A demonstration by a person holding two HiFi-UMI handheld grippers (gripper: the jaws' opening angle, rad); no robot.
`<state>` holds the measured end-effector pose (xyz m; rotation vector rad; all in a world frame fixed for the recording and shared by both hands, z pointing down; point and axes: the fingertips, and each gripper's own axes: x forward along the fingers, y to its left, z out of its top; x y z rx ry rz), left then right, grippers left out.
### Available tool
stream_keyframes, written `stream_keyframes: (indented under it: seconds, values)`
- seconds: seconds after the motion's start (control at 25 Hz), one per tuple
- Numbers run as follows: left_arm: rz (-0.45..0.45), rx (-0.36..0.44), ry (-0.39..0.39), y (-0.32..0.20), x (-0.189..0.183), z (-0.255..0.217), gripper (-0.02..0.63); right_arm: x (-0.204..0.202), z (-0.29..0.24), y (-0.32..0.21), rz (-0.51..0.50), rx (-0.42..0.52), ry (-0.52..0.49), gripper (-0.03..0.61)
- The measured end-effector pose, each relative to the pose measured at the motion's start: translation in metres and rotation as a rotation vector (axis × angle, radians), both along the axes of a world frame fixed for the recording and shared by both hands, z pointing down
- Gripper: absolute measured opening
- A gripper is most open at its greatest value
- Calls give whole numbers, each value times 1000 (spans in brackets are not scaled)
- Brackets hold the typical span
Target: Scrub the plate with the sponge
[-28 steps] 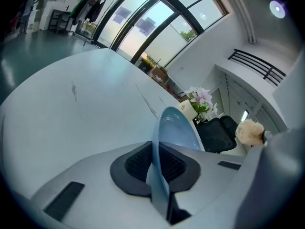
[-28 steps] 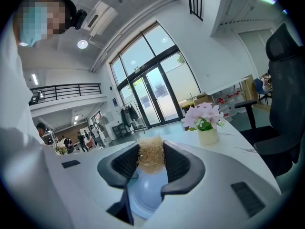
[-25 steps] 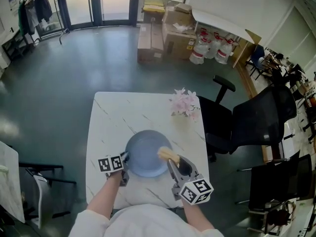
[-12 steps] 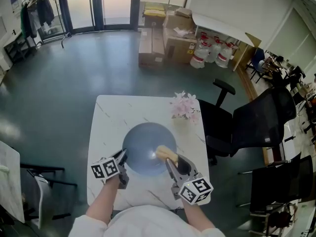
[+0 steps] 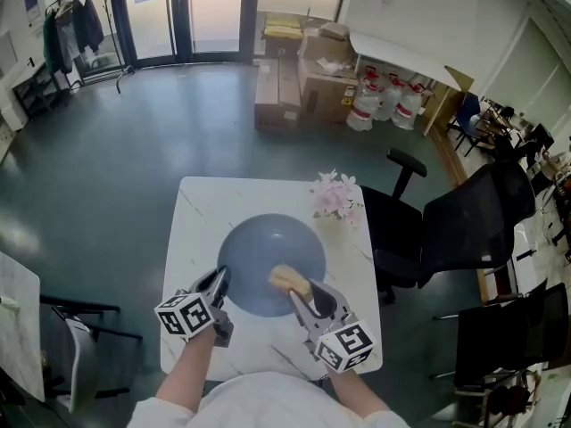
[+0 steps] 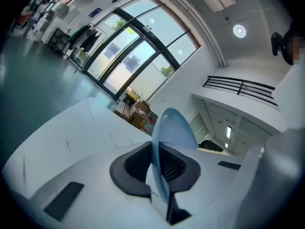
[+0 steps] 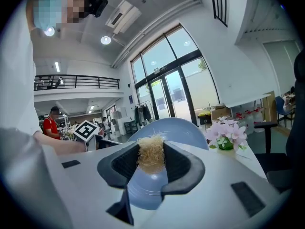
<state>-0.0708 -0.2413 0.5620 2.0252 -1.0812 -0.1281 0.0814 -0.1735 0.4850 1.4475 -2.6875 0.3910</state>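
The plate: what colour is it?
The plate is plain pale blue, clearest in the head view.

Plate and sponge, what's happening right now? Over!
Left gripper shut on plate rim. Right gripper shut on sponge, sponge against plate face. Flowers by plate's far edge, clear of both grippers. Over.

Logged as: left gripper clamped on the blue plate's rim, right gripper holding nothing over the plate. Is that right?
One error: the right gripper is not empty. The right gripper view shows its jaws shut on a straw-coloured sponge, held over the plate. The left gripper is clamped on the plate's rim, as stated.
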Motion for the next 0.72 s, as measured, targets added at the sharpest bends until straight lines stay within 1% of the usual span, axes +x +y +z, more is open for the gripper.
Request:
stream_keyframes:
  seconds: [0.32, 0.48, 0.6, 0.72]
  values:
    - [5, 26, -15, 13, 10, -8, 44, -23, 4, 7, -68, 16, 76, 150]
    - [25, 35, -16, 19, 15, -10, 44, -32, 4, 6, -99, 26, 109, 150]
    - [32, 45, -25, 22, 17, -14, 44, -32, -1, -1, -102, 45, 130, 150]
    - [28, 51, -27, 23, 16, -16, 44, -24, -8, -12, -80, 68, 145, 150]
